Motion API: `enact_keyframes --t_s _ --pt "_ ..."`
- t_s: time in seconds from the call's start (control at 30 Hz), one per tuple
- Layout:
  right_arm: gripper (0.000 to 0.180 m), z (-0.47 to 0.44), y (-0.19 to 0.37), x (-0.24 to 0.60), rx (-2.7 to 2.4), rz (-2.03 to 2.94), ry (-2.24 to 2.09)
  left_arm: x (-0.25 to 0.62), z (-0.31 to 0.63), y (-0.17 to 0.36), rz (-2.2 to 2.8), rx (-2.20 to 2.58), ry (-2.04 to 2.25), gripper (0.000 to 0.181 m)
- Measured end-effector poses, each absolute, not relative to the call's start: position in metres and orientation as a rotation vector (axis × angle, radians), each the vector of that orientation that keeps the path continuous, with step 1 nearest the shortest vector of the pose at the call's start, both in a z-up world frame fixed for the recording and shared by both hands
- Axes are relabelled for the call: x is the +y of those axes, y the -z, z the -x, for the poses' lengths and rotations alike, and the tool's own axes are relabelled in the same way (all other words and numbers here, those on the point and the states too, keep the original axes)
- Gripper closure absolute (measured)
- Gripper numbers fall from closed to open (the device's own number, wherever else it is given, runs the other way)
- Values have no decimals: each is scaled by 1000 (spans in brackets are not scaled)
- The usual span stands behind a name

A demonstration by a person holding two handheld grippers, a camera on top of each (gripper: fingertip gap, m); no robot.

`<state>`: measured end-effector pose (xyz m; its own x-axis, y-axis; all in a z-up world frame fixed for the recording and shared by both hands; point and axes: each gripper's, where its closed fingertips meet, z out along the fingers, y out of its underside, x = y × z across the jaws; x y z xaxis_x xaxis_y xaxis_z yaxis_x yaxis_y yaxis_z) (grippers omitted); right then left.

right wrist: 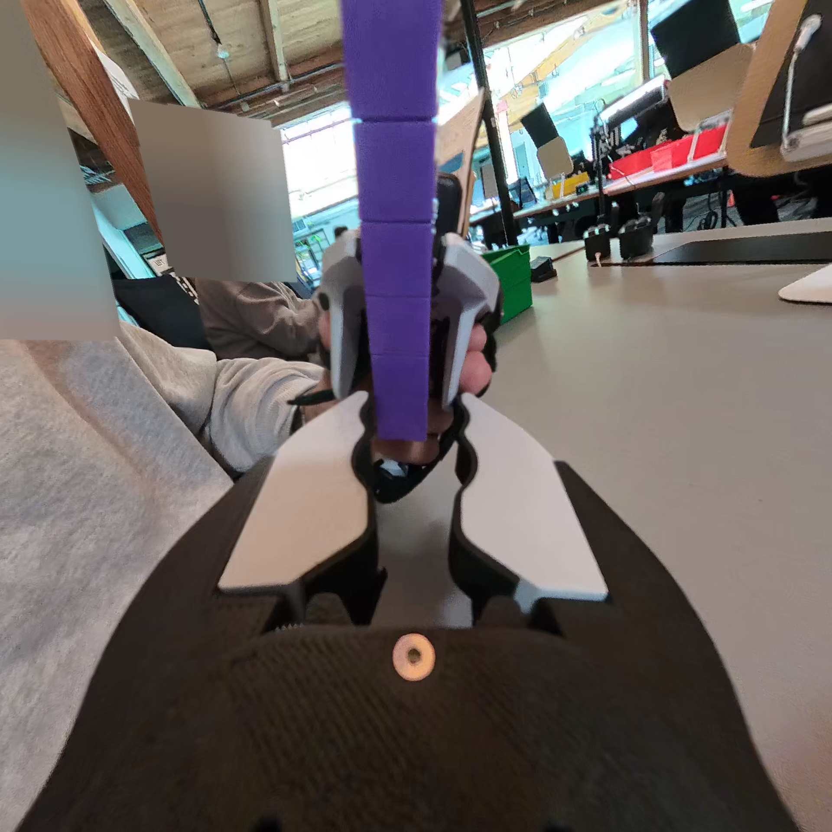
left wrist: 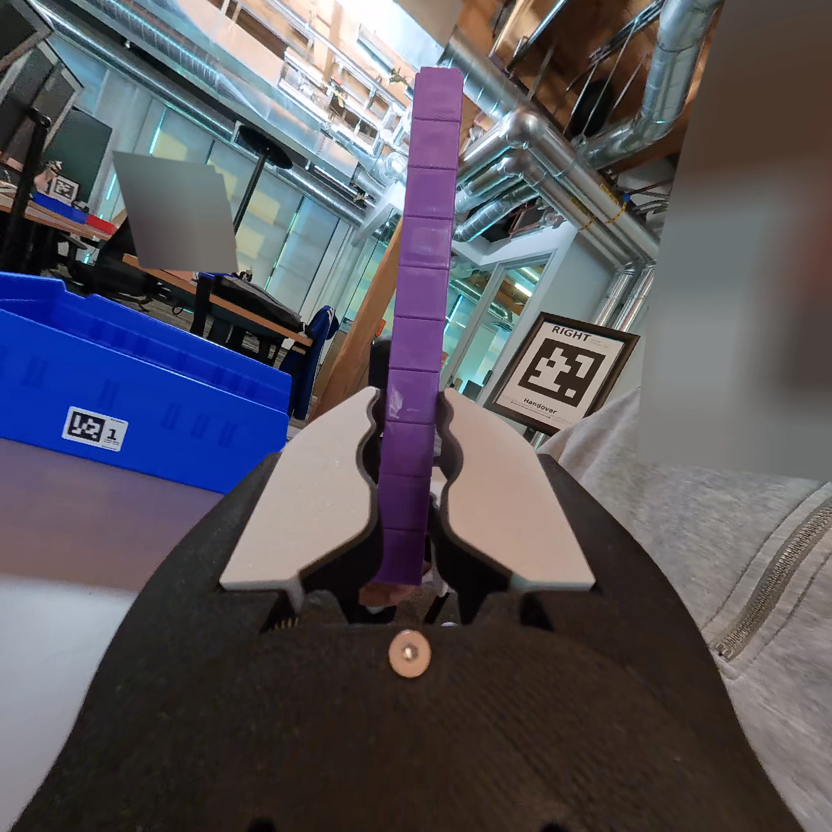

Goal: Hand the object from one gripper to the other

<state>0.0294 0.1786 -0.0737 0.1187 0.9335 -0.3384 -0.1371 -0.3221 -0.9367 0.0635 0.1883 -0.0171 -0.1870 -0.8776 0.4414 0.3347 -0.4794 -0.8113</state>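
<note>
A long purple bar of several joined cubes (left wrist: 425, 270) stands upright. My left gripper (left wrist: 410, 398) is shut on it near its lower end, with most of the bar rising above the fingers. In the right wrist view the bar (right wrist: 396, 270) runs up out of the frame, and the left gripper (right wrist: 397, 243) grips it a few cubes above its bottom end. My right gripper (right wrist: 414, 405) is open. The bar's bottom end sits between its fingertips with a gap on each side, touching neither.
A blue bin (left wrist: 135, 360) with a marker tag stands on the grey table (right wrist: 630, 405) at the left. A framed marker sign (left wrist: 562, 369) stands behind. A green bin (right wrist: 513, 279) sits farther along the table. A person's grey sleeve (right wrist: 252, 396) is close by. My hands' fingertips stand some 6 cm from each other.
</note>
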Motion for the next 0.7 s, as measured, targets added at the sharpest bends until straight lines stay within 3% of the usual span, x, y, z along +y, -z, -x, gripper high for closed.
enact_keyframes --t_s 0.1,0.33,0.7 --pt "156 -32 76 180 -863 1441 -1340 185 -67 17 1197 710 1787 158" --pt "158 -36 86 185 -929 1514 -1227 189 -64 17 1200 713 1730 157" --pt "158 -66 113 217 -1029 1720 -842 221 -66 52 1456 707 1462 119"
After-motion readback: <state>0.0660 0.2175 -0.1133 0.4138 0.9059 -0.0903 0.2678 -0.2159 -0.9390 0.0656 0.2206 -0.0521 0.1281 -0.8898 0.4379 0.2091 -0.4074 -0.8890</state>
